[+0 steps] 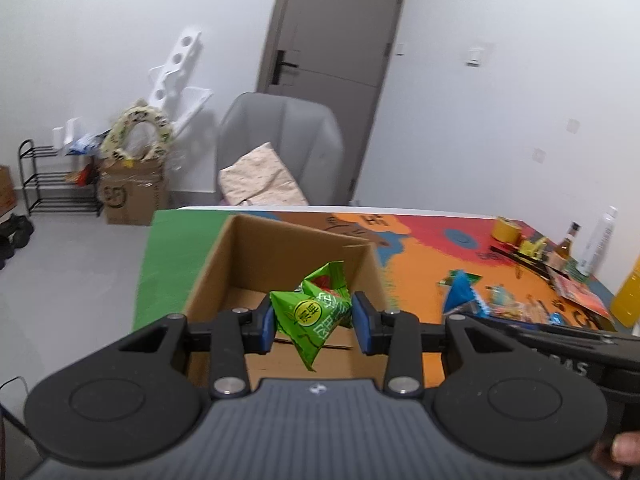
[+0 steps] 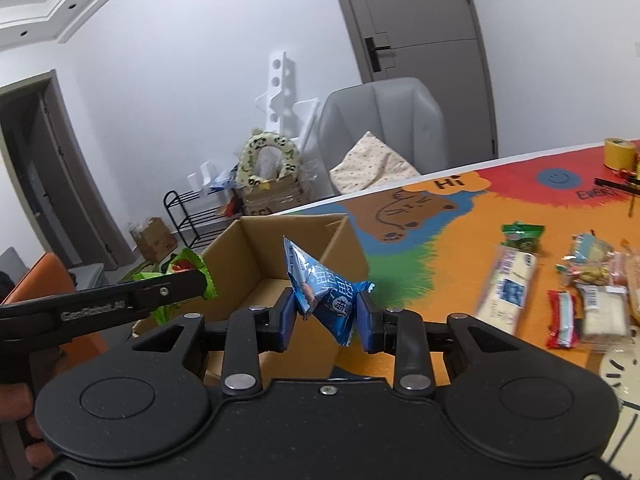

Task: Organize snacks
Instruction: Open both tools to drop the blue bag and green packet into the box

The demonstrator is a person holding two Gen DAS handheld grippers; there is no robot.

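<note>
In the left wrist view the left gripper (image 1: 314,322) pinches a green snack packet (image 1: 316,316) above the open cardboard box (image 1: 224,264), while in the right wrist view the right gripper (image 2: 326,318) pinches a blue snack packet (image 2: 324,292) just before that box's near rim.

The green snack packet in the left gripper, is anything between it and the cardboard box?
Nothing visible. The green snack packet hangs before the cardboard box, whose top is open; its floor looks bare.
</note>
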